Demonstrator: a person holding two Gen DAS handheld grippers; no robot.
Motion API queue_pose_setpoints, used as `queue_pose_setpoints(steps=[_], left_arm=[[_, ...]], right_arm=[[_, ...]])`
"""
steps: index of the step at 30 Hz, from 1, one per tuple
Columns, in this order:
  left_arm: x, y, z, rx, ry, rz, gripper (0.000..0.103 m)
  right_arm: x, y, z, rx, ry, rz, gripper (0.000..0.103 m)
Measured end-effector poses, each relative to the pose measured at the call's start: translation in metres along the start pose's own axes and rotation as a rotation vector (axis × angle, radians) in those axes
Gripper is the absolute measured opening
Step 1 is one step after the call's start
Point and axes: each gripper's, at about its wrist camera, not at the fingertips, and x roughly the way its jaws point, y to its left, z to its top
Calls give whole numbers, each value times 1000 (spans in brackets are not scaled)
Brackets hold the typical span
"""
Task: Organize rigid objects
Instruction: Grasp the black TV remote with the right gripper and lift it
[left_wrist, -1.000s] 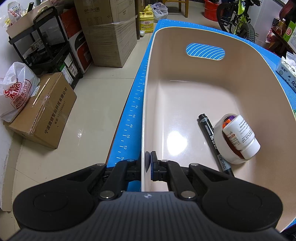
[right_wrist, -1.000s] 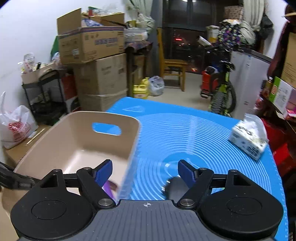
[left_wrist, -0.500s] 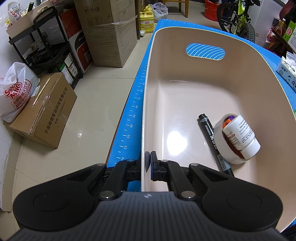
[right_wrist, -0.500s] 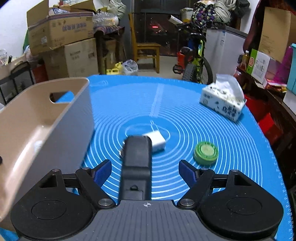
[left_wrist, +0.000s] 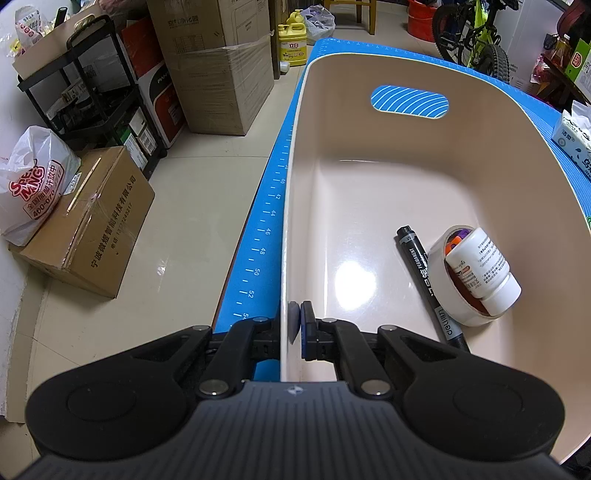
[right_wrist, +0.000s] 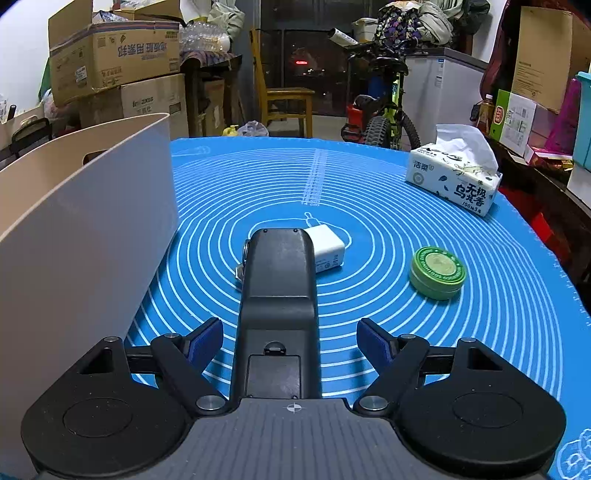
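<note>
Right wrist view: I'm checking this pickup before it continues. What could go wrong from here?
The open right gripper straddles the black device, whose far end touches or overlaps the white charger; lifting may drag the charger. The beige bin stands close on the left, so a finger could bump its wall. The left gripper pinches only the bin's thin rim and could slip.

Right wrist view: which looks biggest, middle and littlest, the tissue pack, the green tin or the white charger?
1. Tissue pack
2. Green tin
3. White charger, though the black device hides part of it, so this place is unsure.
</note>
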Motion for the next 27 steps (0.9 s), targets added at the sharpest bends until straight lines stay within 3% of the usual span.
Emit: queue_pose_setpoints(steps=[8,13,14,27], left_arm=[[0,-1,0,1,0,0,7],[0,0,0,0,0,-1,7],[0,0,0,1,0,0,7],[0,-1,0,-2,0,-3,7]], right_arm=[[8,3,-8,4,-31,3,79],[6,2,-8,13,-42,-4,61],[5,2,-8,6,-46,5,54],[-18,-1,-1,5,-86,-23,54]])
